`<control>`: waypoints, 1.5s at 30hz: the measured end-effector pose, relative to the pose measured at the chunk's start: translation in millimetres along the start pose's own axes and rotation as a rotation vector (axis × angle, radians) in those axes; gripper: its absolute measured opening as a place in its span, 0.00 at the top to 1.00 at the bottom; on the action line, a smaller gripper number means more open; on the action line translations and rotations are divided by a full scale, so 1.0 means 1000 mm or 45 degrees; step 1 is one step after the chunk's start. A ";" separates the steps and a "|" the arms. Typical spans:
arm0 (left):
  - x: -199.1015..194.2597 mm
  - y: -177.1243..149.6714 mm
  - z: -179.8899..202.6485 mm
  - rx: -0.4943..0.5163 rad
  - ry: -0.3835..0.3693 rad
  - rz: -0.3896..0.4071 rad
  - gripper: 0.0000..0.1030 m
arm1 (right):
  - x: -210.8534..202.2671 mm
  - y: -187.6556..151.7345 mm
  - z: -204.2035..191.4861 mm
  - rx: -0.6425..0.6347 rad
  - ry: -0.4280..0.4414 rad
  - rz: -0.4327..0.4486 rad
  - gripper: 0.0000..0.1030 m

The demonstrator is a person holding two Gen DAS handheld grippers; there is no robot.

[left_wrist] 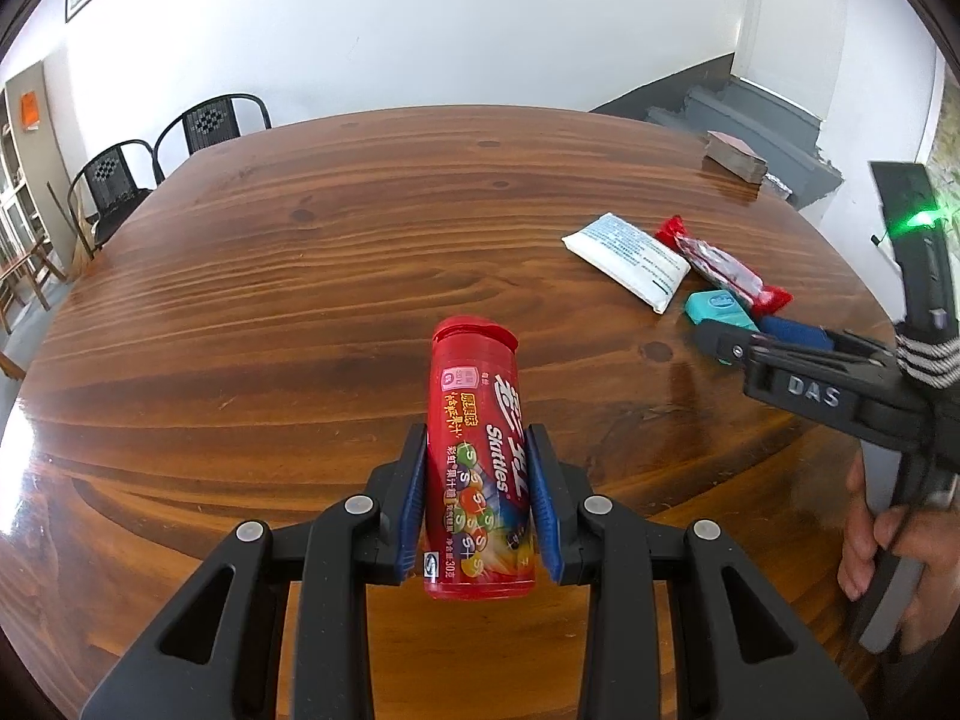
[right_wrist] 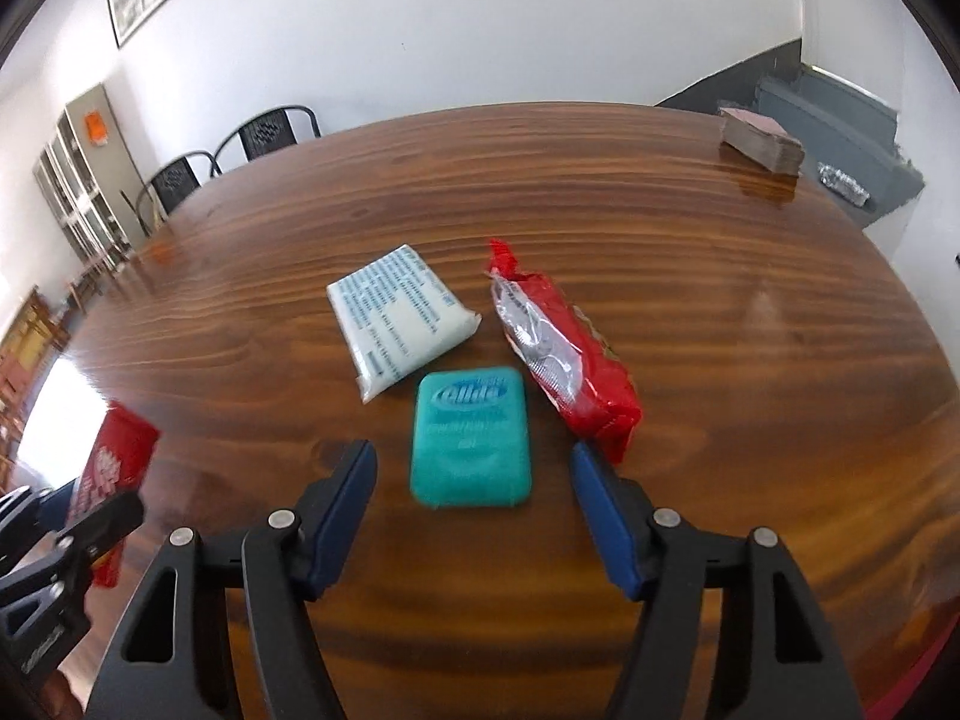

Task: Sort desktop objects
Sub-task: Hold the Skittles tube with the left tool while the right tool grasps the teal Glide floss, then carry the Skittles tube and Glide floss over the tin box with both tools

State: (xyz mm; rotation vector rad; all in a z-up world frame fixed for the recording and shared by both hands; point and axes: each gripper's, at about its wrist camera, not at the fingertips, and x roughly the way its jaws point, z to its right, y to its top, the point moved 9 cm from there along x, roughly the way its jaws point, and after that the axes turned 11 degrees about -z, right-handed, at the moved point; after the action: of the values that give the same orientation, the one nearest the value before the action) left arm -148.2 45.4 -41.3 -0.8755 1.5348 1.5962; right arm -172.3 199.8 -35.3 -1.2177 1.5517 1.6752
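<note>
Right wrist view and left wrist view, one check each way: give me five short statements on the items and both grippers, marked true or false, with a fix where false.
1. The left gripper is clamped on the red Skittles tube. True.
2. The right gripper grips the teal floss case. False: its jaws stand open, apart from the case, which lies flat on the table.
3. The white tissue pack lies on the table beyond the floss case. True.
4. The red snack wrapper sits on top of the tissue pack. False: it lies beside it, apart.
5. The Skittles tube's lid is missing. False: a red lid caps its far end.
</note>
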 end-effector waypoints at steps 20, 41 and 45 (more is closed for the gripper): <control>-0.040 -0.004 0.042 0.121 -0.043 0.113 0.67 | -0.061 -0.045 -0.008 -0.009 0.019 0.109 0.58; -0.103 -0.045 0.139 0.395 -0.172 0.248 0.67 | -0.180 -0.161 0.039 0.323 -0.020 0.436 0.58; -0.106 -0.057 0.164 0.444 -0.223 0.224 0.67 | -0.208 -0.190 0.065 0.414 -0.071 0.511 0.58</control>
State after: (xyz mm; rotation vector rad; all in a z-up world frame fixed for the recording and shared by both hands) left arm -43.7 203.5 31.2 -0.4085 1.7304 1.4212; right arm 66.9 335.9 53.6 -0.7213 2.0358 1.5848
